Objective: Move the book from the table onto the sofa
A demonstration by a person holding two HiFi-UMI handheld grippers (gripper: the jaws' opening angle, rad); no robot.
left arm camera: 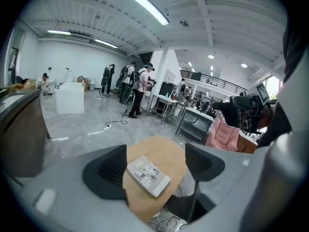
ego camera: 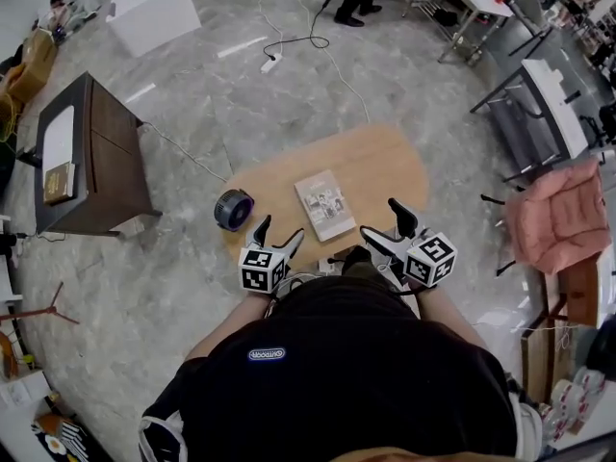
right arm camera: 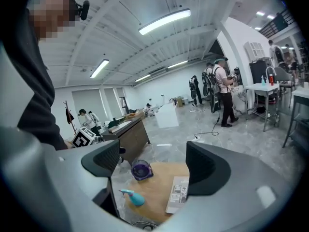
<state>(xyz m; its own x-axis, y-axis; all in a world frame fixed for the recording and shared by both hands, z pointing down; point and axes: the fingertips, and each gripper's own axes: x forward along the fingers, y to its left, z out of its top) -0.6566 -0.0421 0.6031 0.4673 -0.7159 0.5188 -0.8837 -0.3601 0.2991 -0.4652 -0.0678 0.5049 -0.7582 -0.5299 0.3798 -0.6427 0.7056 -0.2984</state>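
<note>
A thin book (ego camera: 324,204) with a pictured cover lies flat in the middle of the oval wooden table (ego camera: 385,166). My left gripper (ego camera: 278,234) hovers at the table's near edge, left of the book, open and empty. The right gripper (ego camera: 385,222) hangs at the near edge to the book's right, also open and empty. In the left gripper view the book (left arm camera: 147,176) shows between the spread jaws of that gripper (left arm camera: 157,166). In the right gripper view the book (right arm camera: 179,195) lies partly behind the right jaw of that gripper (right arm camera: 153,166). A pink upholstered seat (ego camera: 558,215) stands to the right.
A small purple fan (ego camera: 233,209) stands at the table's left end, and a teal spray bottle (right arm camera: 133,197) lies near it. A dark wooden desk (ego camera: 91,157) stands to the left, a white box (ego camera: 154,8) beyond. A cable with a power strip (ego camera: 270,62) crosses the floor. Metal tables (ego camera: 539,104) are upper right.
</note>
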